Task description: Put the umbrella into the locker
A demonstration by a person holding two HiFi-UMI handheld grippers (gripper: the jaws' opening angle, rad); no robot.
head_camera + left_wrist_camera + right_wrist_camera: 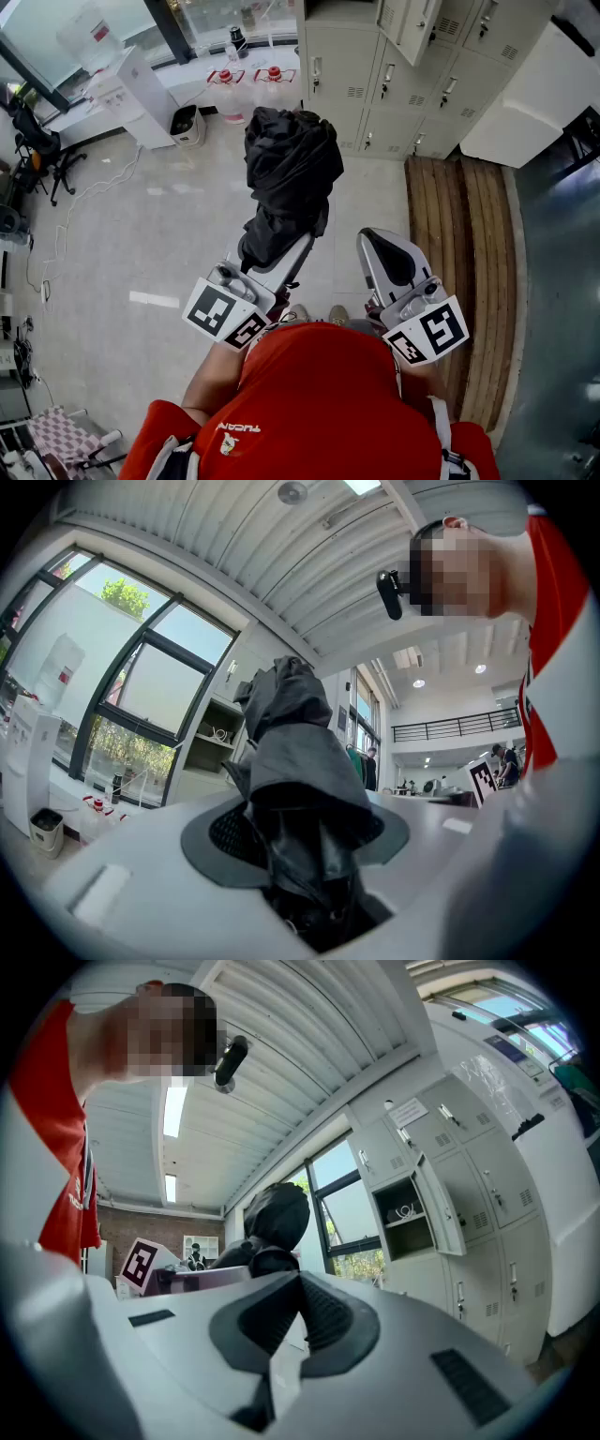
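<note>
Left fingers (214, 841) round one umbrella (291, 169)

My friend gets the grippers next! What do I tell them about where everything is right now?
The left gripper is shut on the folded black umbrella, which sticks up out of the jaws.
The right gripper is shut and empty.
The open locker is ahead across the floor, its door swung out.
Done: the umbrella is picked up.
To do: walk to the open locker, put the umbrella inside, let go.
</note>
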